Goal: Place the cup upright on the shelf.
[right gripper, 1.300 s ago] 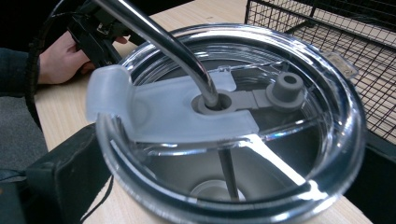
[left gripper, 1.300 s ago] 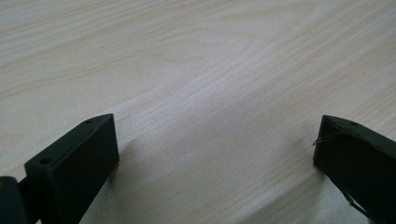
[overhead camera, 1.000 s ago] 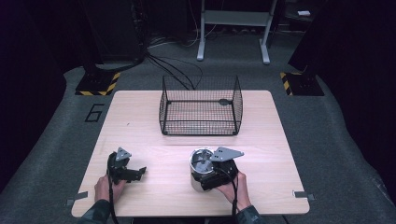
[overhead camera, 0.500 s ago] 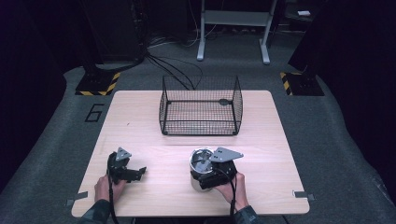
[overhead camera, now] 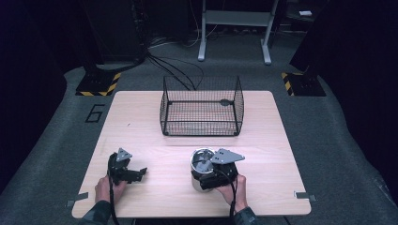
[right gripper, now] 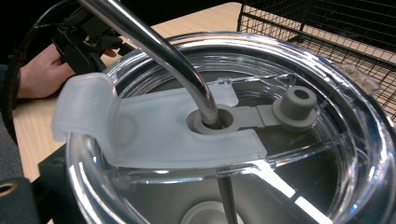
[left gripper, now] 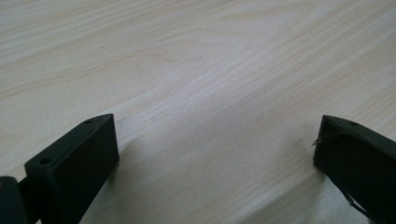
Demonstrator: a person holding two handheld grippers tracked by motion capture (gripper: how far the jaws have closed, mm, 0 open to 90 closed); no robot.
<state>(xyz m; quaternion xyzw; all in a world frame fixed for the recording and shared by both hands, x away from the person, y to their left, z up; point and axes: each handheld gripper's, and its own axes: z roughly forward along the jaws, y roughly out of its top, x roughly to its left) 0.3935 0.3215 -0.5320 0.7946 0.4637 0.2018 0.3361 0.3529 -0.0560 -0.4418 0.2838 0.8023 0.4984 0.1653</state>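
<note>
- Steel tumbler (overhead camera: 202, 168): stands upright on the wooden table (overhead camera: 272, 140), in front of the wire basket (overhead camera: 202, 107) and well apart from it. It carries a clear lid (right gripper: 327, 70), a translucent flap (right gripper: 154, 135) and a metal straw (right gripper: 154, 42) through the lid's hole.
- Right gripper (overhead camera: 213, 176): set against the tumbler's near side, jaws around its body. Only one jaw's corner shows beneath the lid in the right gripper view, so I judge it clamped on the cup, though the contact itself is hidden.
- Left gripper (overhead camera: 133, 174): left of the tumbler and well apart from it, low over bare table, jaws apart with nothing between them.
- Risk: a smooth round steel wall may slip or turn in the jaws if lifted; a tilt could swing the straw or catch it on the basket's rim.
- Hidden: the tumbler's contents, its base, and the far jaw of the right gripper. The small dark item inside the basket is too small to identify.
</note>
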